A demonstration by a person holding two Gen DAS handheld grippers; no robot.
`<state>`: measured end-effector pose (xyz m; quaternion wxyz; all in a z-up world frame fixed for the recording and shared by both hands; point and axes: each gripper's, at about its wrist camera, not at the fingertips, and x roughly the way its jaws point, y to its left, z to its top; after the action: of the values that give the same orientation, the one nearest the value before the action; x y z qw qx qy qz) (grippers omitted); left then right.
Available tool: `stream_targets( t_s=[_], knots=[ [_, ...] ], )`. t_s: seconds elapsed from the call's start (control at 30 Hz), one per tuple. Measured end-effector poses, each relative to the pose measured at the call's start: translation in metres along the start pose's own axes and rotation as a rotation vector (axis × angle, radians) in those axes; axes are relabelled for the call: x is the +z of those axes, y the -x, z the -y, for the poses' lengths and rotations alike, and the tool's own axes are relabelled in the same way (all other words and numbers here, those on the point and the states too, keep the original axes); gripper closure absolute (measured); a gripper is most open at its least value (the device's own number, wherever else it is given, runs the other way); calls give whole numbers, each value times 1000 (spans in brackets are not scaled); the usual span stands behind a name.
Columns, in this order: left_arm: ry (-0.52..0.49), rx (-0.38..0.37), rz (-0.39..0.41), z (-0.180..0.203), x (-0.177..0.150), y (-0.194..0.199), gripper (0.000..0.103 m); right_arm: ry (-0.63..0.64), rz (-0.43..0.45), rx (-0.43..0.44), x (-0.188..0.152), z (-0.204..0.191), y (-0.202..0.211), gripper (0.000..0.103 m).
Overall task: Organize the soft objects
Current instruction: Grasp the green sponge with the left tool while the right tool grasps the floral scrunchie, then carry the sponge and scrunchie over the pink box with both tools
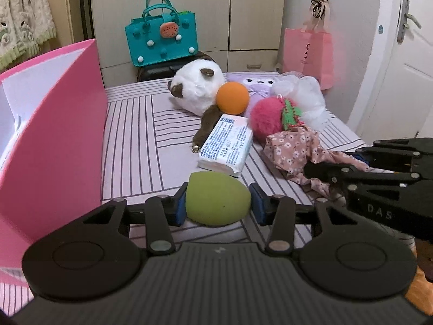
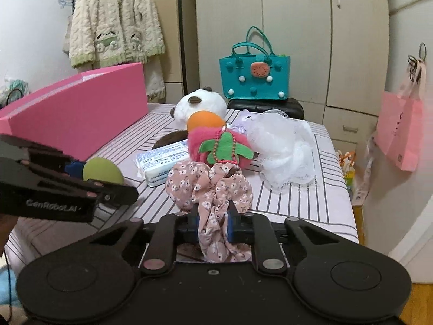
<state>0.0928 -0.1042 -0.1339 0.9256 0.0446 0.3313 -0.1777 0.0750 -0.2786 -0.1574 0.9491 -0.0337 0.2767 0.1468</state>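
Between the pads of the left claw (image 1: 217,203) sits a green egg-shaped sponge (image 1: 217,199), squeezed from both sides and seemingly just clear of the striped surface (image 1: 135,140). Right claw (image 2: 213,224) is clamped tight on a floral scrunchie (image 2: 209,187), its fabric bunched between the pads; both grips suit carrying these soft pieces to the pink box (image 1: 54,149) standing open just left of the left claw. Ahead of the left claw lies a tissue pack (image 1: 226,145); beyond it sit an orange ball (image 1: 232,98), a pink pompom (image 1: 266,117) and a panda plush (image 1: 192,88), touching one another. Past the scrunchie rests a white mesh puff (image 2: 284,149). Farther back stands a teal handbag (image 1: 161,39). Nothing appears to block the route to the box, though its interior is mostly hidden.
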Motion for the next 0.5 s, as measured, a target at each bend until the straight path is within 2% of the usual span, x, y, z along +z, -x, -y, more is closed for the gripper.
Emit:
stream_targets(
  t_s=[0.07, 0.13, 0.37, 0.5],
  knots=[
    [-11, 0, 2, 1, 0, 6, 58, -27, -5, 5, 2, 2, 3, 83],
    [3, -24, -28, 1, 2, 13, 58, -77, -17, 27, 4, 5, 5, 83],
    [12, -63, -29, -3, 4, 54, 58, -152, -45, 139, 11, -1, 19, 83],
    [-23, -71, -33, -11, 8, 76, 58, -179, -67, 218, 19, -7, 31, 83]
  ],
)
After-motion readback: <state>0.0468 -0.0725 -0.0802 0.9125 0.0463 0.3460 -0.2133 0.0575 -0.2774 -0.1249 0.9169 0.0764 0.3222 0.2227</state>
